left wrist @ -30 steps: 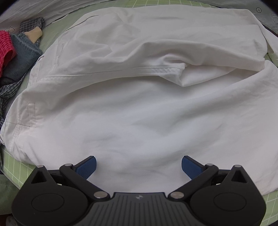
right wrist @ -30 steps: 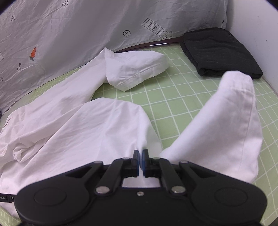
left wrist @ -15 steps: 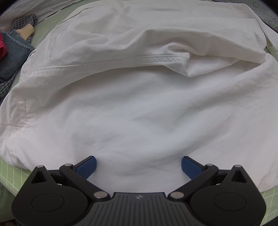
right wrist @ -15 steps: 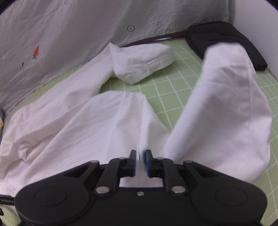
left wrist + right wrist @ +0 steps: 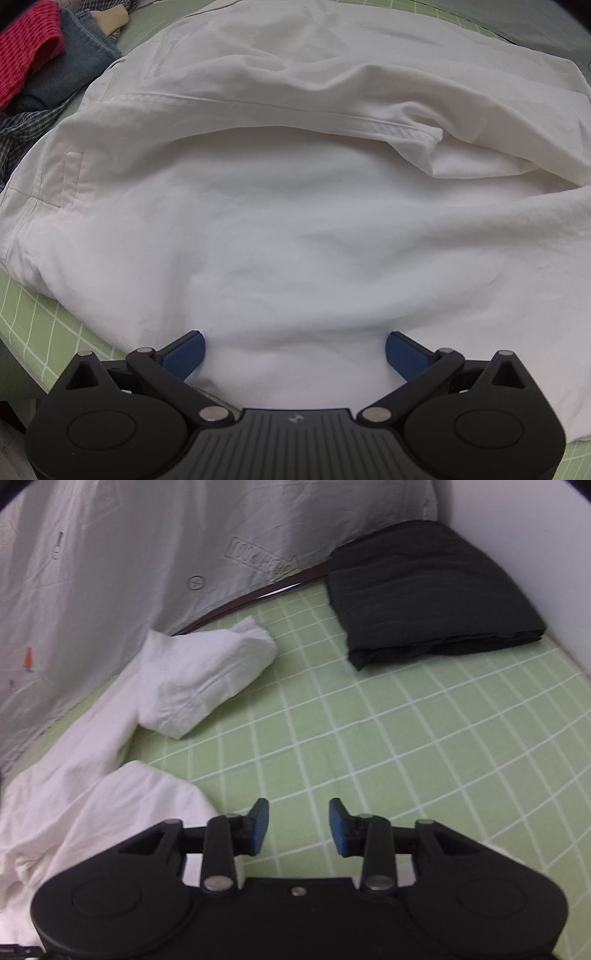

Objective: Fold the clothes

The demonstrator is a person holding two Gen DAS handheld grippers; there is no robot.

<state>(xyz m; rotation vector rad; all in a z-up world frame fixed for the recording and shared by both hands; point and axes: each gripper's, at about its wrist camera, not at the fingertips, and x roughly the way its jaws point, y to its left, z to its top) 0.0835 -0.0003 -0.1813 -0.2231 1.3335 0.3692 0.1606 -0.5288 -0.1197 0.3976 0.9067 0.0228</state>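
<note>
White trousers (image 5: 295,221) lie spread and rumpled on the green grid mat (image 5: 369,731). Left gripper (image 5: 294,349) rests wide open over the cloth; right gripper (image 5: 299,821) is open, holding nothing. Advice: flatten creases before any fold. Grey sheet (image 5: 110,572) print is blurred, perhaps "LOOK HERE".

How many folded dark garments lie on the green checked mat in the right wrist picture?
1. The folded black garment lies at the mat's far right corner, beside the white wall. The white trousers may hide others at the left.
</note>
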